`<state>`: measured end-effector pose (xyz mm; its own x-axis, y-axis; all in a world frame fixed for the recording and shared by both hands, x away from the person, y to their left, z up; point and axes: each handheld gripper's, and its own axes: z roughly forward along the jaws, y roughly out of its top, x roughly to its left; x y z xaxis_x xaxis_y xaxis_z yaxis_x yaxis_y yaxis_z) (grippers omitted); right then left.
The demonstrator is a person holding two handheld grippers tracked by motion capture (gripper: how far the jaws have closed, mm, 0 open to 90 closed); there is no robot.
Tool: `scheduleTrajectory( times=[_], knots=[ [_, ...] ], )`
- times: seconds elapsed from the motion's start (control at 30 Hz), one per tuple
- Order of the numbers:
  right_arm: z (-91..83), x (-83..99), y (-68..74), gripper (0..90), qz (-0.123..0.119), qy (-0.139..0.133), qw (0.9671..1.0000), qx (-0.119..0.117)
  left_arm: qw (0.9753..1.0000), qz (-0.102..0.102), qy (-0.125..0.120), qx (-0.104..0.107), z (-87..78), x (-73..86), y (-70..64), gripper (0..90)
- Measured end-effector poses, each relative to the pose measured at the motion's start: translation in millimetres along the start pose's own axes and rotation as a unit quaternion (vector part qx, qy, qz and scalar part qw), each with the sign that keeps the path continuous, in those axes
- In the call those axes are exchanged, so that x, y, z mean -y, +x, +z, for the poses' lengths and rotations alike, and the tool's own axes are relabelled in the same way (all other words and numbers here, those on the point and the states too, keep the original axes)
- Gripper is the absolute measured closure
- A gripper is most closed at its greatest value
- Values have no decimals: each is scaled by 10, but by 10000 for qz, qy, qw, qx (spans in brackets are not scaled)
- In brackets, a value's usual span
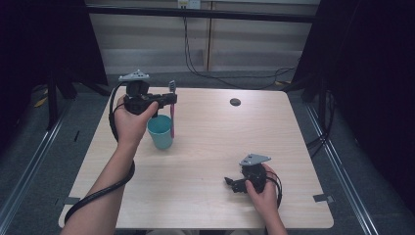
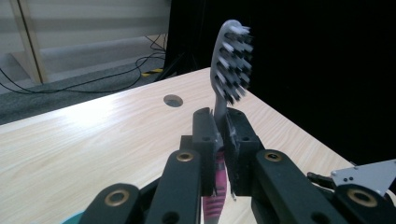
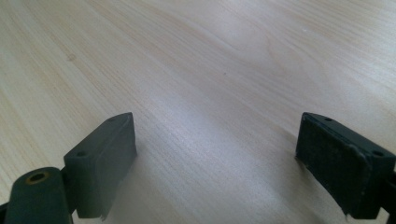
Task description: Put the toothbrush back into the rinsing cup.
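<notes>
A toothbrush with a pink handle and grey bristled head stands upright, held by my left gripper at the far left of the table. In the left gripper view the jaws are shut on the toothbrush just below its head, my left gripper pointing across the table. A teal cup stands right beside and below it; the toothbrush's lower end hangs at the cup's right rim. My right gripper rests low at the near right, open over bare wood.
The light wooden table has a round cable hole at the far middle. Black cables run along the floor behind it. Dark curtains and metal rails flank both sides. The right gripper's grey plate shows at the lower right of the left gripper view.
</notes>
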<state>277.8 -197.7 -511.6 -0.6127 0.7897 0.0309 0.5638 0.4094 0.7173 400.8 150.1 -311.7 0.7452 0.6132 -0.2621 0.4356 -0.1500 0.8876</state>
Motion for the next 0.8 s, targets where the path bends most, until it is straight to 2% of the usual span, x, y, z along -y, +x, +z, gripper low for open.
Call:
scheduleTrajectory(
  times=[0.5,0.8],
  knots=[
    [1,-1,-1,118,-7,5,10000,-4,9994,18,-302,-162,-68,-52,171,842],
    [1,-1,-1,119,-7,5,10000,-5,9990,-19,-337,-280,-67,-39,278,842]
  ],
)
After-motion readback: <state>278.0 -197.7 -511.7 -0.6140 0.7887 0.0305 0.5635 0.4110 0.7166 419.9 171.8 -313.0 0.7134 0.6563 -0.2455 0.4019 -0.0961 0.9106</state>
